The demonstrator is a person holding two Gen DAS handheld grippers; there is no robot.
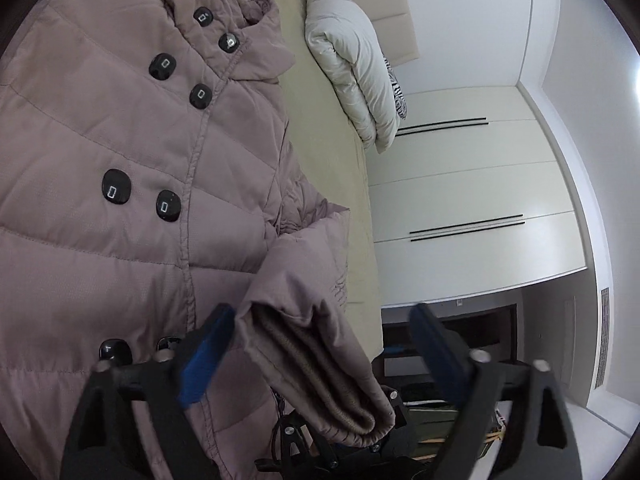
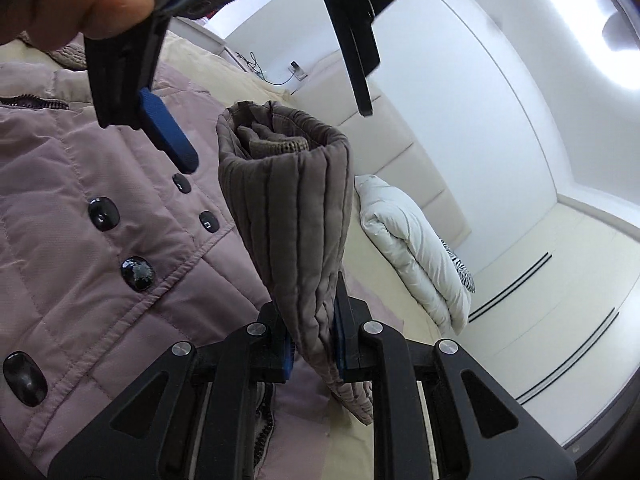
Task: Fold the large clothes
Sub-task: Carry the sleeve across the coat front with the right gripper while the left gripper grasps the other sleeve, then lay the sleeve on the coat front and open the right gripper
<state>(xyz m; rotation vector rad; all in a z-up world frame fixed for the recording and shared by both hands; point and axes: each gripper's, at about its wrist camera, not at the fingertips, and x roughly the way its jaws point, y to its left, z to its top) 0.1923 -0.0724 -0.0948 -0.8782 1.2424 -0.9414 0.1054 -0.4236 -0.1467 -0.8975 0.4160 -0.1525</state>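
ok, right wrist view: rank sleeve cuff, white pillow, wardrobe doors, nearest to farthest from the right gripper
1. sleeve cuff: clamped between the fingers of the right gripper, standing up at centre.
2. white pillow: on the bed, to the right beyond the cuff.
3. wardrobe doors: far right, behind the pillow.

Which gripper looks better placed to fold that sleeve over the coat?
Probably the right gripper: it is shut on the sleeve, lifted above the coat. The left gripper is open, its pads either side of the cuff without gripping.
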